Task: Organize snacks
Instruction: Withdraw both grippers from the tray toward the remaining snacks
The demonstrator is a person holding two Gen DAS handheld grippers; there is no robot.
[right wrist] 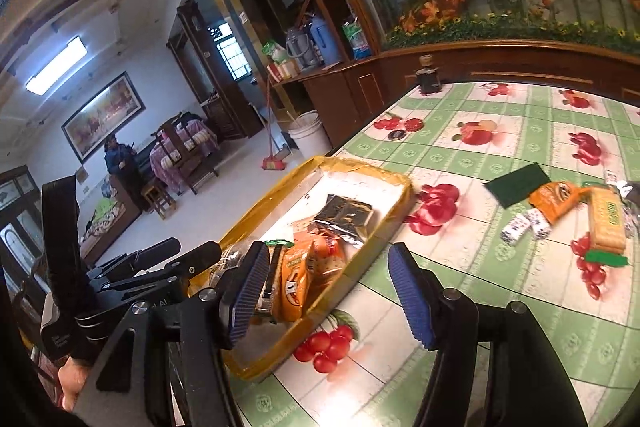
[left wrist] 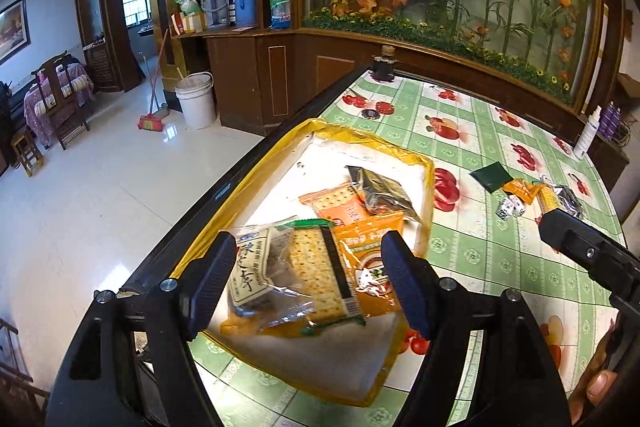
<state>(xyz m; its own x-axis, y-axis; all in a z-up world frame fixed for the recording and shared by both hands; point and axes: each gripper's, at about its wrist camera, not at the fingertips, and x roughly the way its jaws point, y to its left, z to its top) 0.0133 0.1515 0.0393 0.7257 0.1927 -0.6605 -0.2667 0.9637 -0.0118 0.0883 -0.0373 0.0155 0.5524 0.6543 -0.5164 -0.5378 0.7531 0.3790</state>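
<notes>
A yellow-rimmed tray (left wrist: pixel 428 183) with a white floor sits at the table's left edge. It holds several snacks: a cracker pack (left wrist: pixel 316 275), orange packets (left wrist: pixel 372 259) and a silver-black foil packet (left wrist: pixel 380 195). My left gripper (left wrist: pixel 308 283) hovers open over them, its pads touching nothing. My right gripper (right wrist: pixel 330 293) is open and empty over the tray's near right corner (right wrist: pixel 320 323). Loose on the cloth to the right lie a dark green packet (right wrist: pixel 516 185), an orange packet (right wrist: pixel 554 203), a cracker pack (right wrist: pixel 606 225) and white-blue candies (right wrist: pixel 524 227).
The table has a green checked fruit-print cloth (right wrist: pixel 480 307); its dark edge (left wrist: pixel 224 191) drops to the floor on the left. A dark bottle (left wrist: pixel 384 67) stands at the far corner and a white spray bottle (left wrist: pixel 588 133) at the right. A person (right wrist: pixel 120 159) stands far back.
</notes>
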